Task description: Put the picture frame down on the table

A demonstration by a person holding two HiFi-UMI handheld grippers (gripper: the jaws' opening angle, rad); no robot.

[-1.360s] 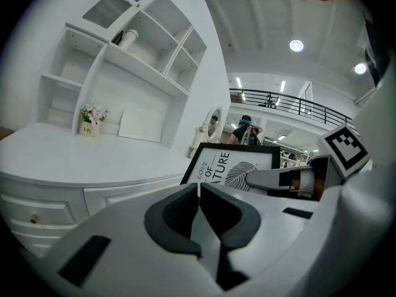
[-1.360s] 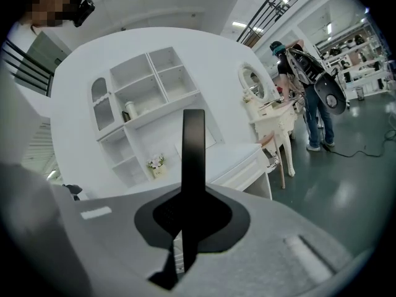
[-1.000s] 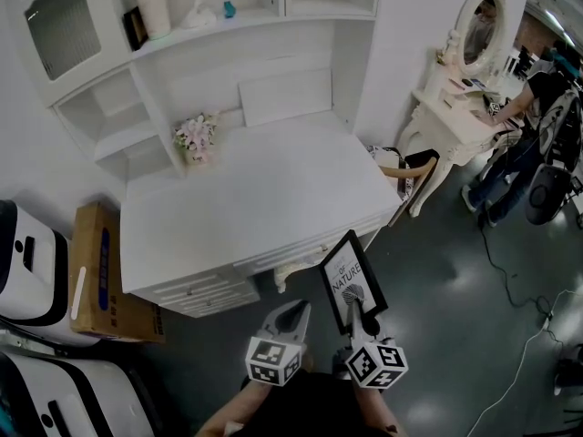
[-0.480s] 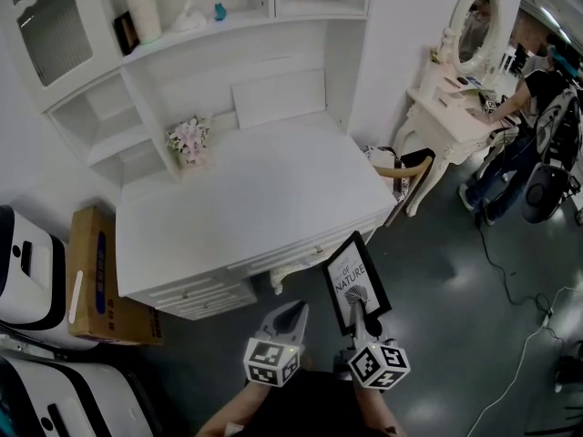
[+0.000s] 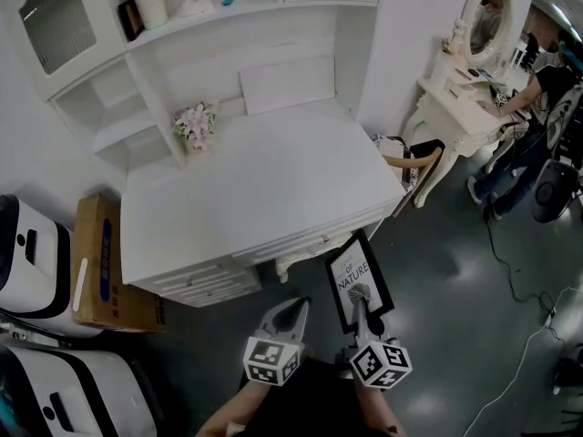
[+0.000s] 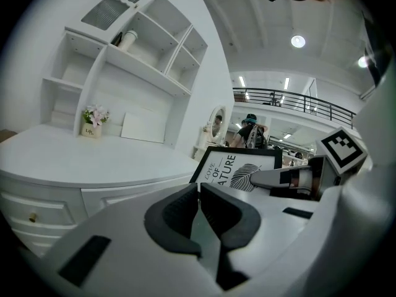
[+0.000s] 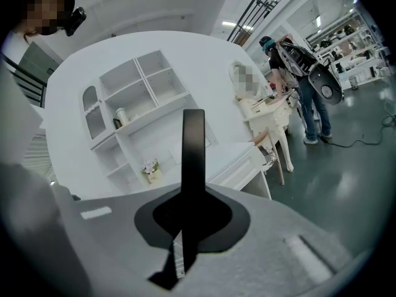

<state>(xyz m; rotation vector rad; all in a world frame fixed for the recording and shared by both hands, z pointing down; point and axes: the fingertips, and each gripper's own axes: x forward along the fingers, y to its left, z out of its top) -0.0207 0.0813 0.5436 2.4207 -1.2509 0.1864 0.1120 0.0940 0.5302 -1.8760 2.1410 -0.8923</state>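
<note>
Facing the held picture frame: table with flowers, white board.

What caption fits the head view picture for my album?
Right gripper holds a picture frame just before the white table.

The left gripper and right gripper have pale grey shells and black pads. Each bears 1 cube with black-and-white square markers.

Our head camera looks steeply down on the desk, left tool and right tool at the bottom edge. Each tool camera sits low behind its jaws, facing that same desk and shelves from nearby.
</note>
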